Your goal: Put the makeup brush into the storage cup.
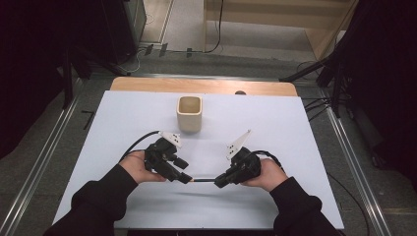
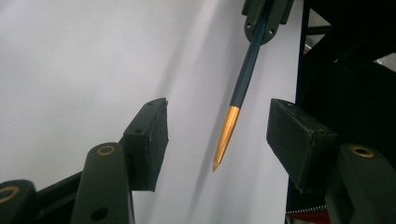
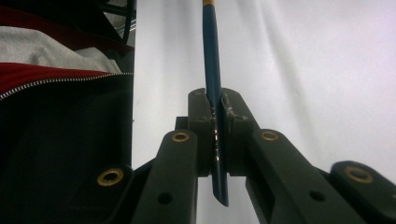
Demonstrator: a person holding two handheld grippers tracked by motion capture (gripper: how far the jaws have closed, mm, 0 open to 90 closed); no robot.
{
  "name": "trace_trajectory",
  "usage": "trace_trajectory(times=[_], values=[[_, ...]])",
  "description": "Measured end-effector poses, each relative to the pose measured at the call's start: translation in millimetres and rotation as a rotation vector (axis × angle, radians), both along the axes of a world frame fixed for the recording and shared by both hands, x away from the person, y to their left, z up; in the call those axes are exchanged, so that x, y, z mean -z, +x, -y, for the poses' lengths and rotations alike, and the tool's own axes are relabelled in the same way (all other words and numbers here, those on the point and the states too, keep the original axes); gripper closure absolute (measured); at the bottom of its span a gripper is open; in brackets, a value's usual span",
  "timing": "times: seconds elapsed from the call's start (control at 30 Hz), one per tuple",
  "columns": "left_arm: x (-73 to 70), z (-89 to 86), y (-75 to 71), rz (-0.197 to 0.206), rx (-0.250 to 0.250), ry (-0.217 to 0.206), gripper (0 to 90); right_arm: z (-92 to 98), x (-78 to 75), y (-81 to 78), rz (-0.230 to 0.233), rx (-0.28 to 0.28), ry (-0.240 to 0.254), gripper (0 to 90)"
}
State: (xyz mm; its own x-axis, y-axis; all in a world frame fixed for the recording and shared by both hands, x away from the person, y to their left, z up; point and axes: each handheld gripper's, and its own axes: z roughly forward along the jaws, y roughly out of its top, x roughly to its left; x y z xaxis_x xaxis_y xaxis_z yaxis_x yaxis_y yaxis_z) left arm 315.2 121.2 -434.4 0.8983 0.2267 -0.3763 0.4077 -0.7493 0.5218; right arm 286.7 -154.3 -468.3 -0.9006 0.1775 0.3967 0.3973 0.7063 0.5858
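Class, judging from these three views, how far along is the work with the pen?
Done: the pen is off the table, clamped in the right gripper. In hand: the left gripper stands open around its gold tip, not touching. Left, probably: dropping it into the beige cup, which looks empty.

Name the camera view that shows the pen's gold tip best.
The left gripper view: the pen's gold tip hangs sharp between open jaws. The right gripper view catches just its start at the top edge; in the high view it is too small to tell.
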Motion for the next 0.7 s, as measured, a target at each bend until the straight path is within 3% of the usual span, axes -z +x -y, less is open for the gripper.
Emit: trace_trajectory(times=[0.27,0.33,0.7], values=[[0.9,-8.5,1.6,-0.002,-0.059,-0.015,36.9,7.1,1.7,-5.3,-0.006,0.062,-0.018,84.9],[1.2,-11.5,1.3,0.011,-0.087,-0.023,36.3,10.0,1.0,-9.5,-0.024,0.104,-0.011,84.9],[1.1,-20.3,0.5,0.010,-0.175,-0.057,34.5,25.0,-3.6,-21.9,0.010,0.299,-0.007,84.9]])
